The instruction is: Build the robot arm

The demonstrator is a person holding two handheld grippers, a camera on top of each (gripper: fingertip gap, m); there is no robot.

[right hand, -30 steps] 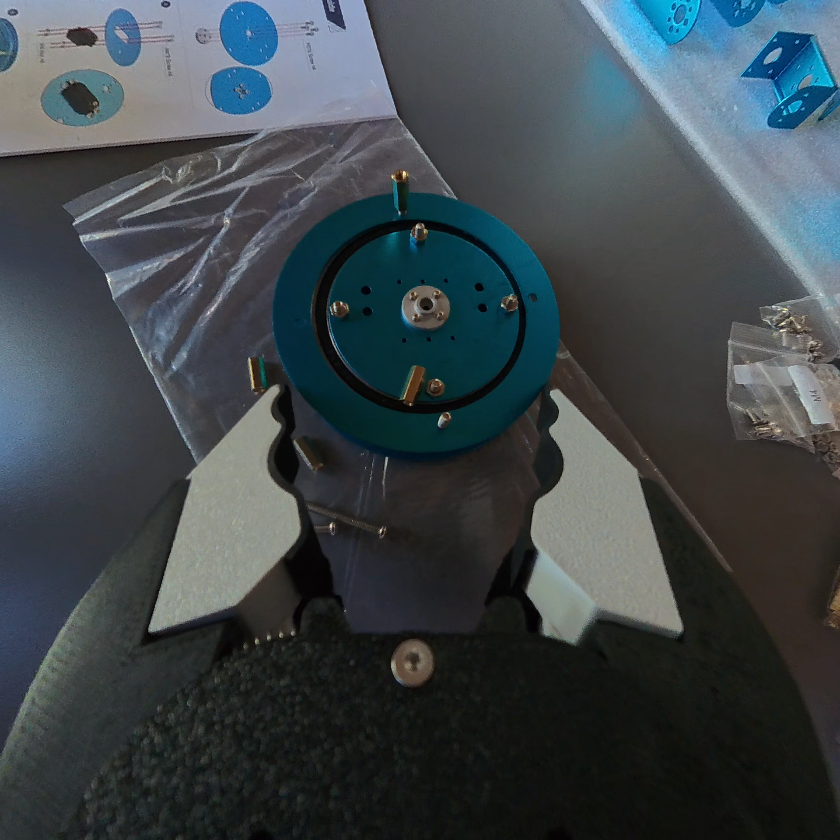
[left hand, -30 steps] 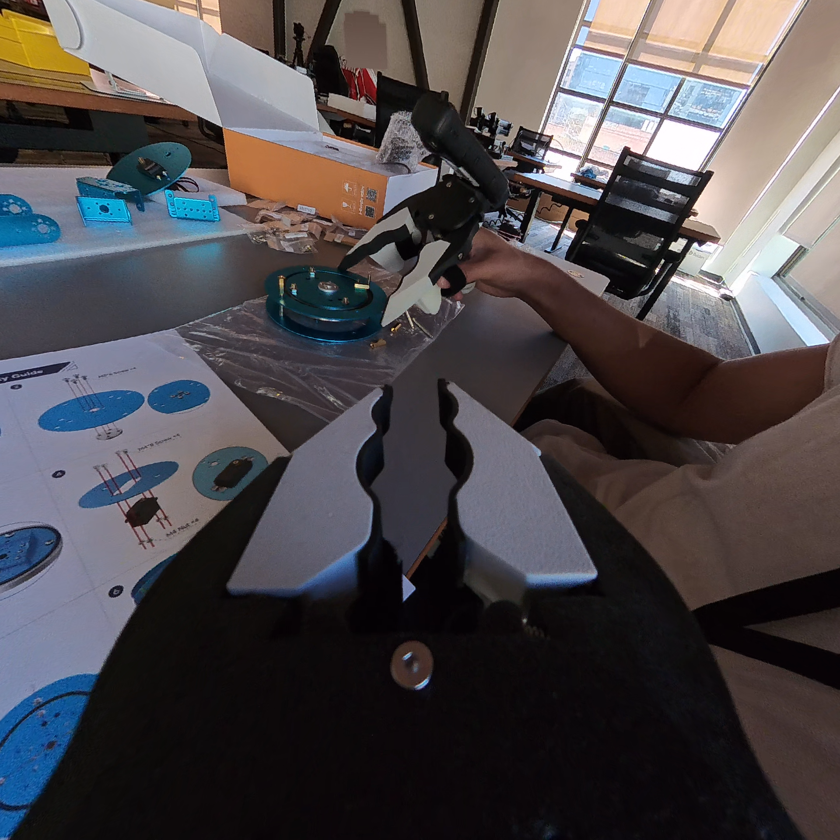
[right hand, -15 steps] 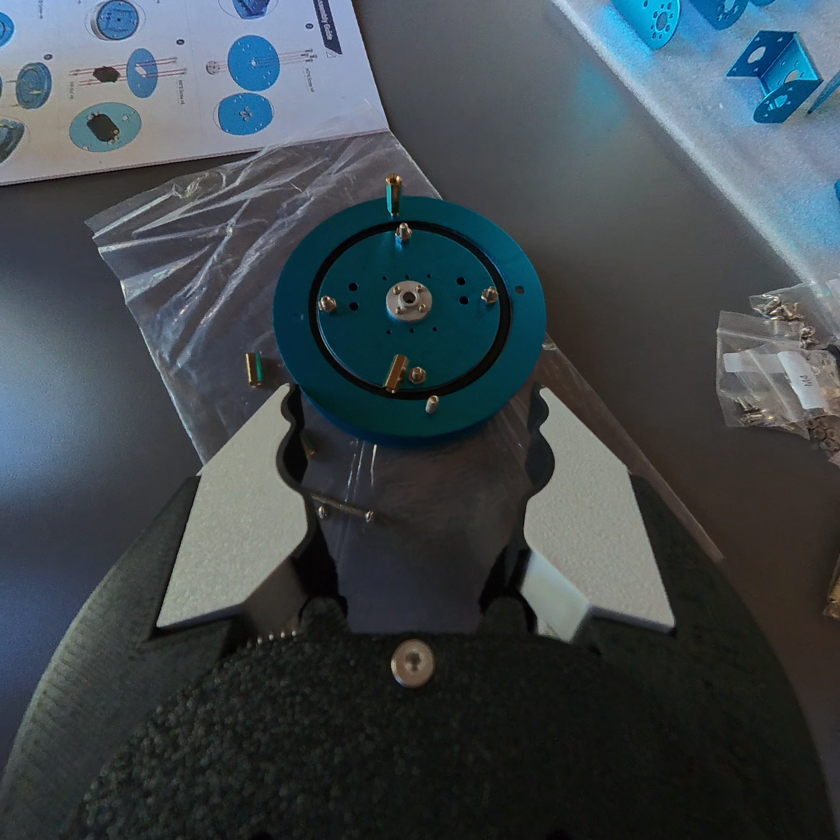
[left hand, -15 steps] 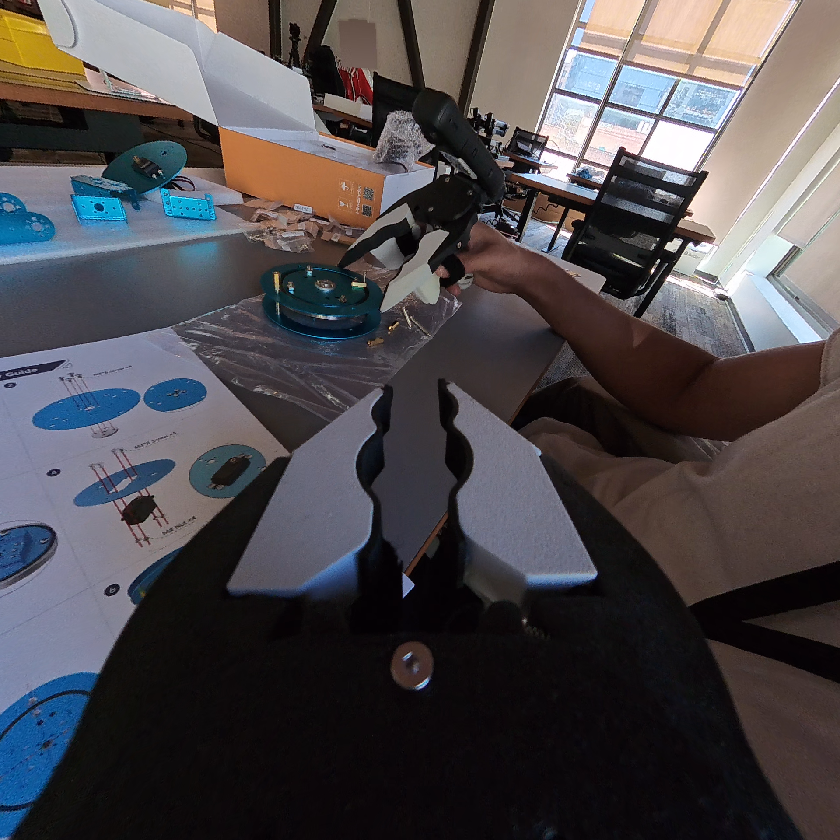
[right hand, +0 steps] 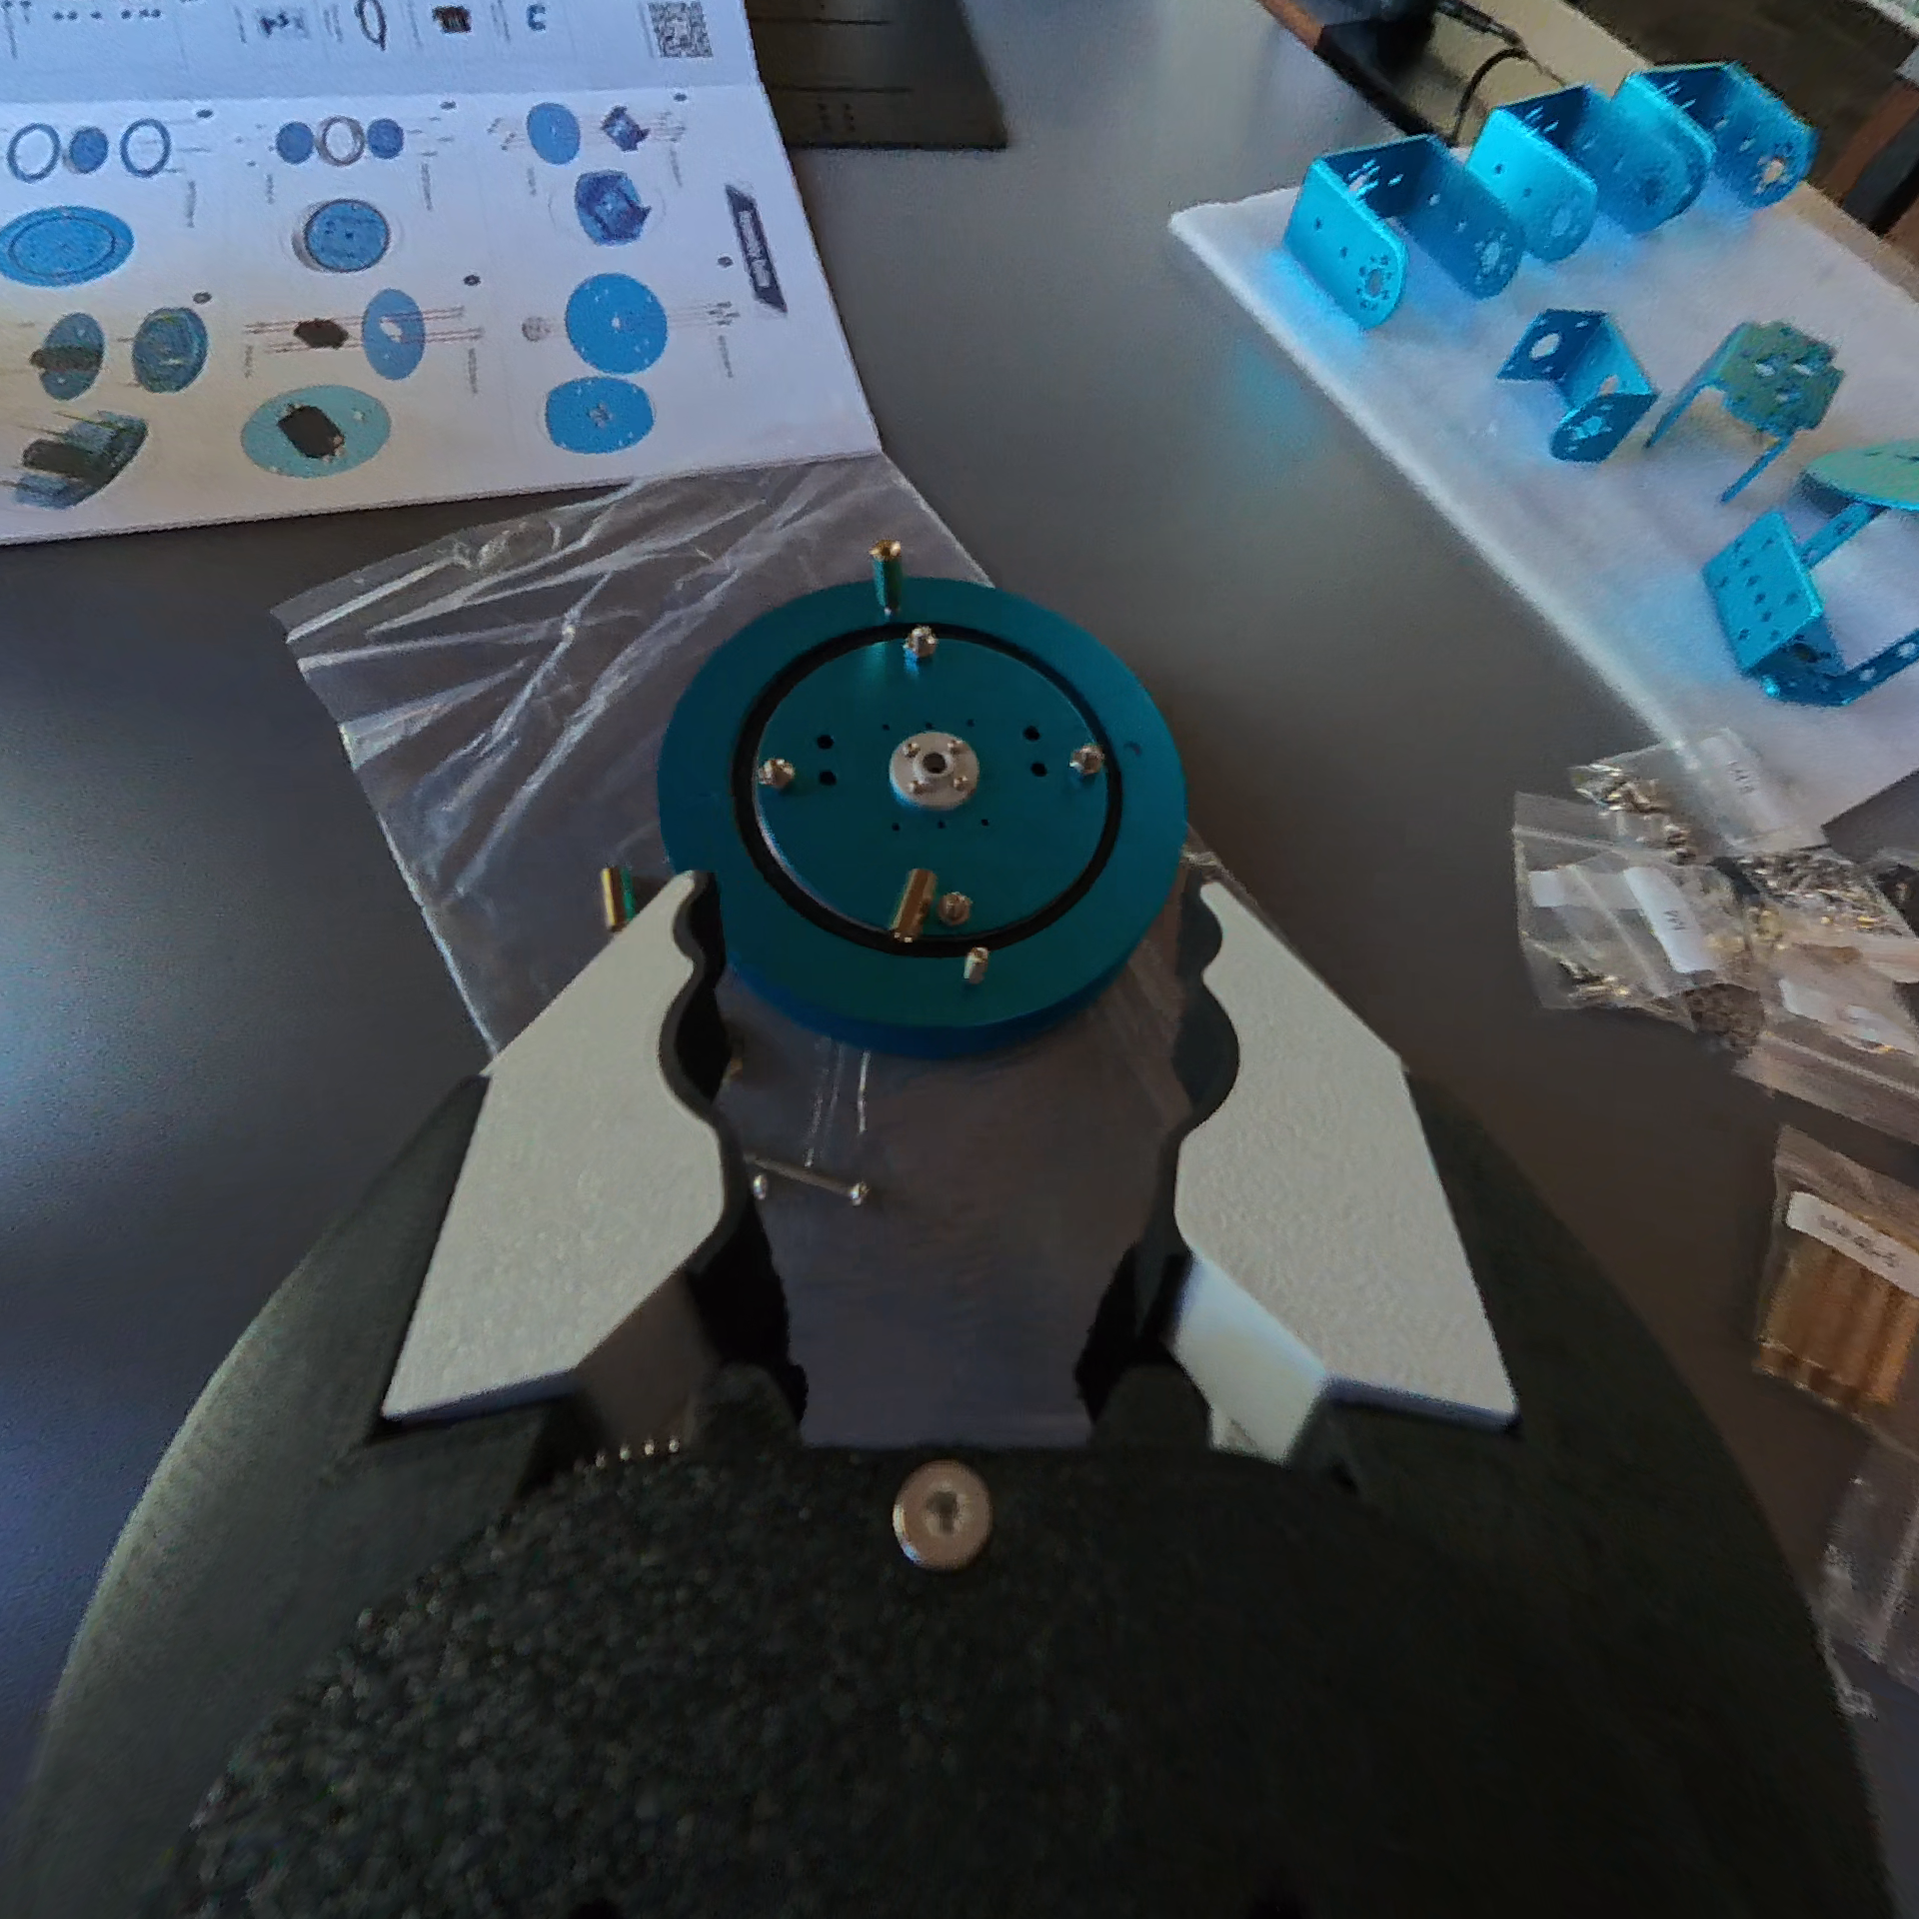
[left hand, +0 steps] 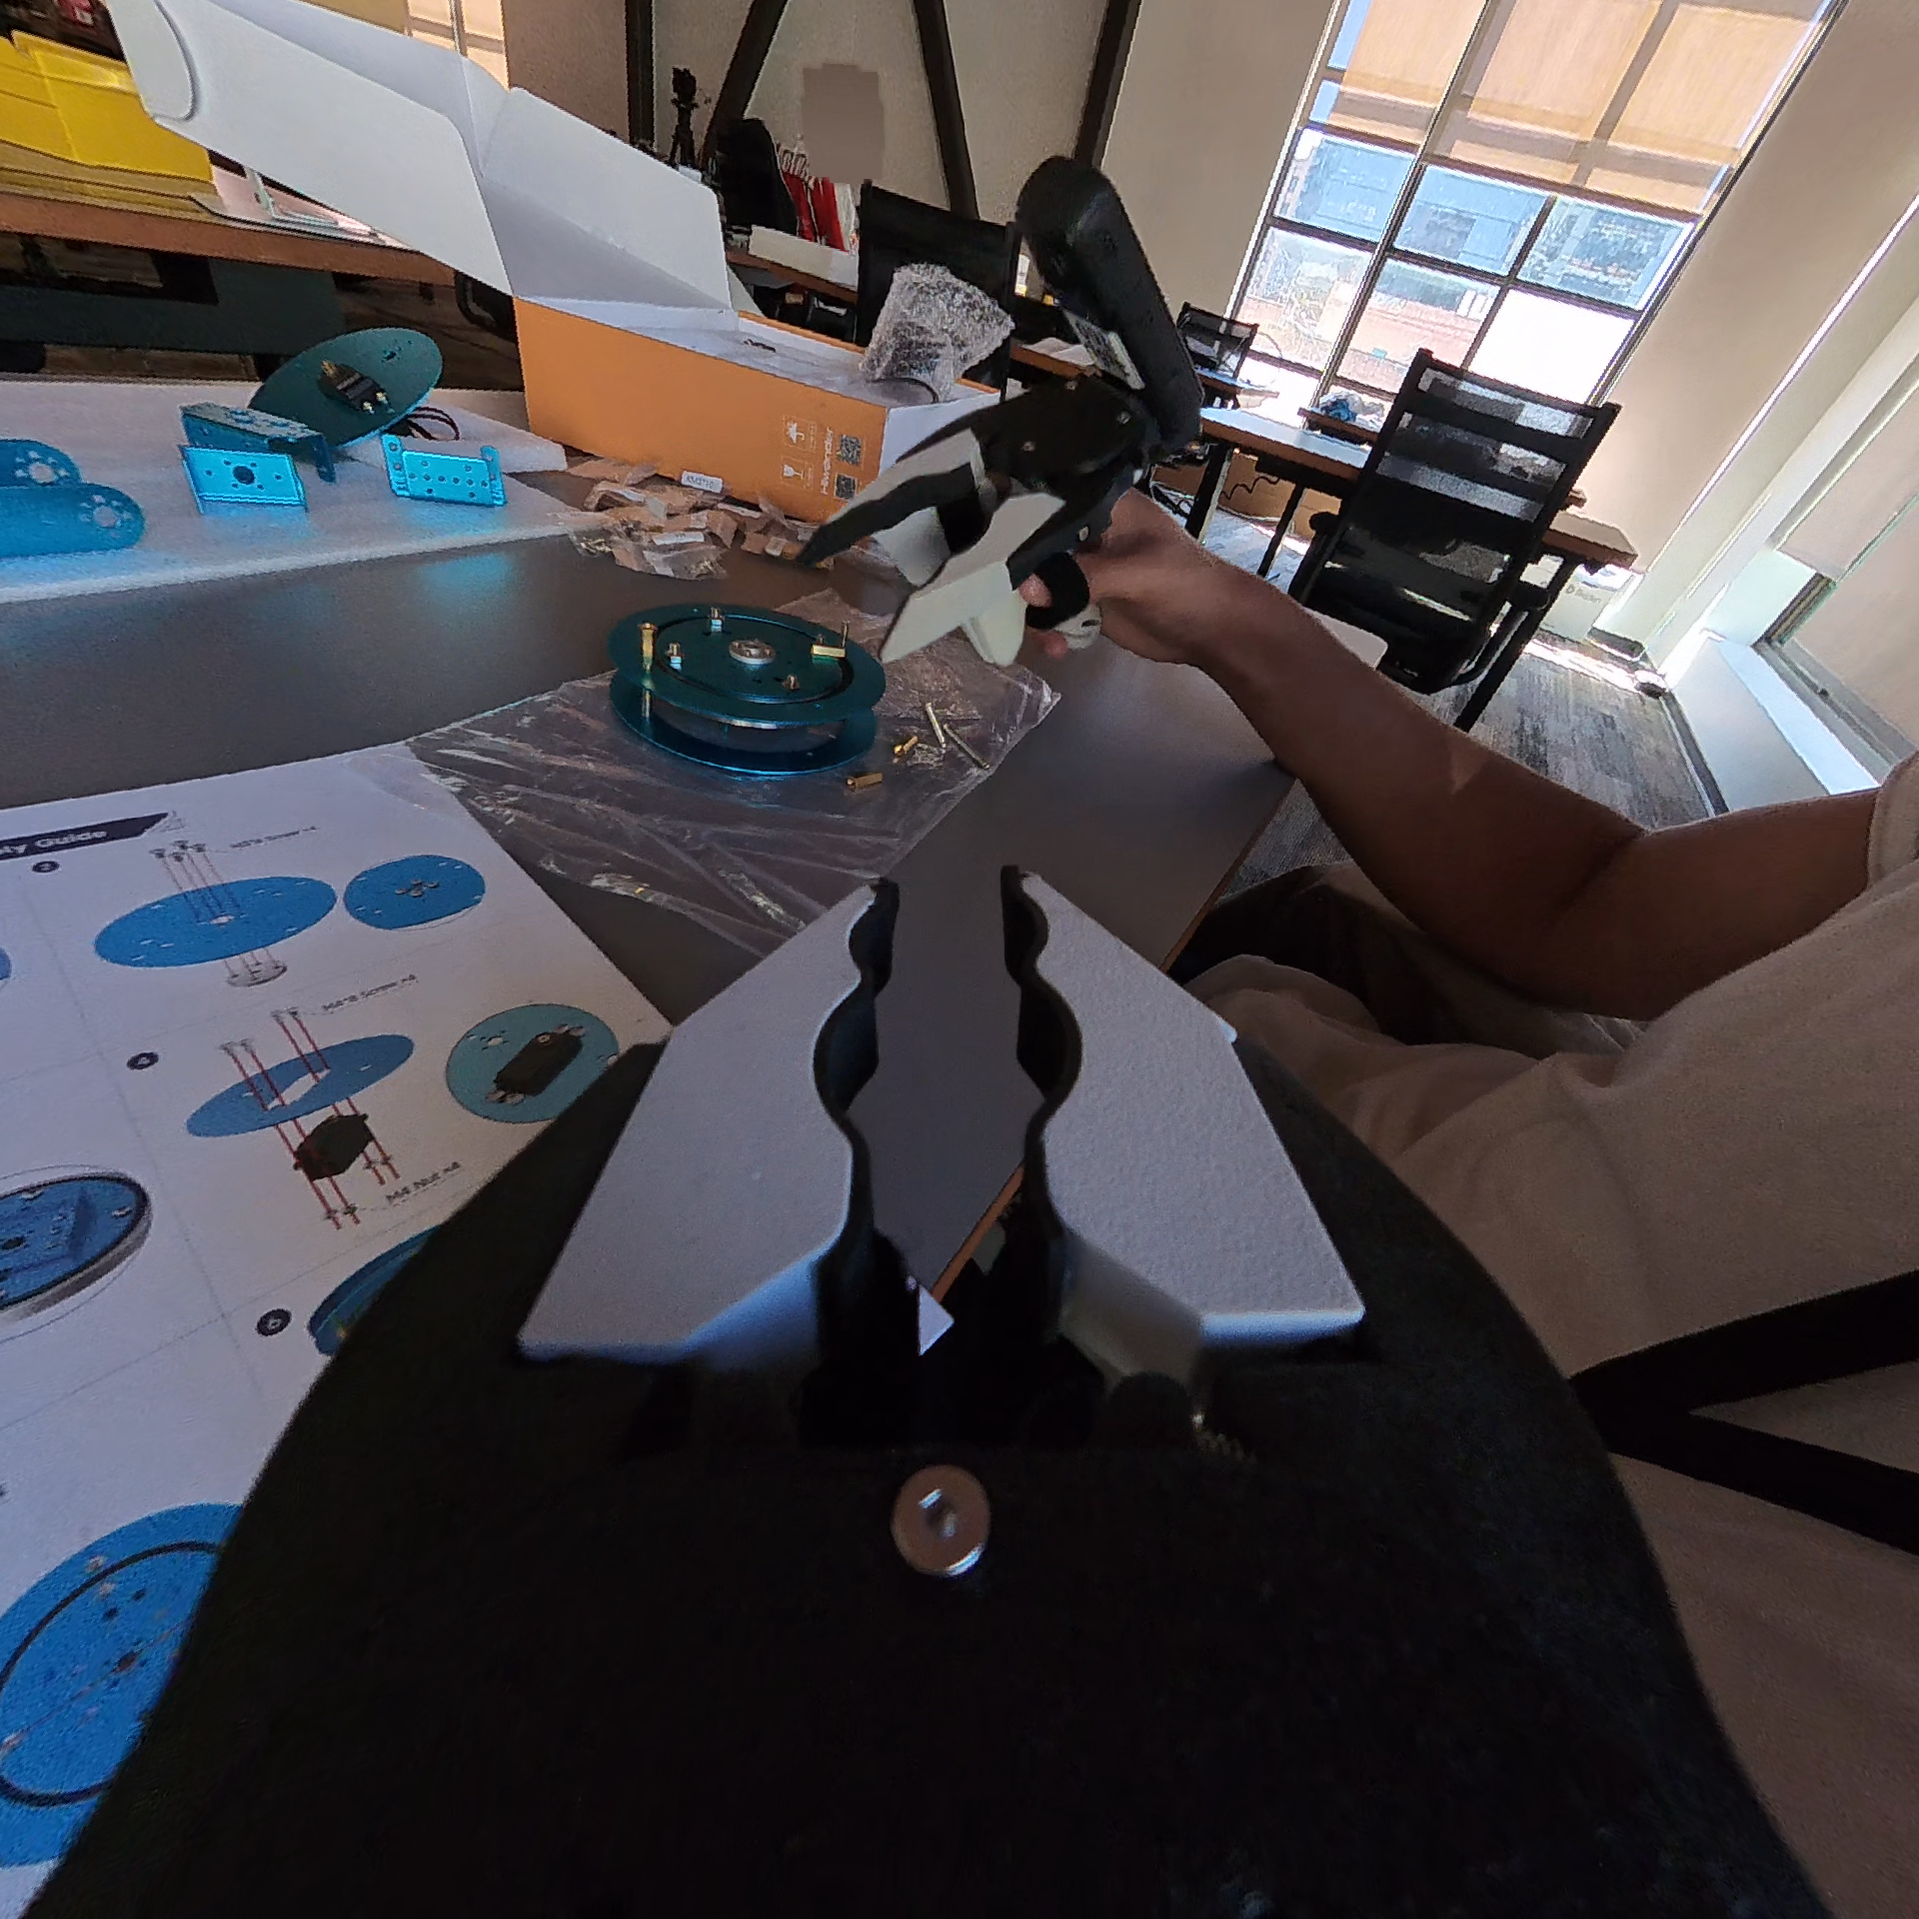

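A teal round disc assembly [right hand: 852,831] with brass posts and a silver hub sits on a clear plastic bag [right hand: 498,706] on the dark table. My right gripper [right hand: 947,903] is open and empty. It hovers above the disc's near edge, with its fingertips on either side. A brass standoff [right hand: 914,903] lies on the disc, another standoff [right hand: 616,898] lies by the left fingertip, and a long screw [right hand: 810,1179] lies on the bag. My left gripper [left hand: 947,903] is slightly open and empty over the table's near edge. In the left wrist view the disc [left hand: 742,675] and the right gripper [left hand: 862,602] show farther off.
A printed instruction sheet [right hand: 415,260] lies left of the bag. Blue metal brackets [right hand: 1558,187] stand on white foam at the right. Small bags of hardware [right hand: 1682,914] lie near the right finger. An orange-and-white box [left hand: 665,405] stands open behind. A person's arm [left hand: 1454,831] reaches across.
My right gripper has risen and drawn back from the disc, still open. The left gripper has hardly moved.
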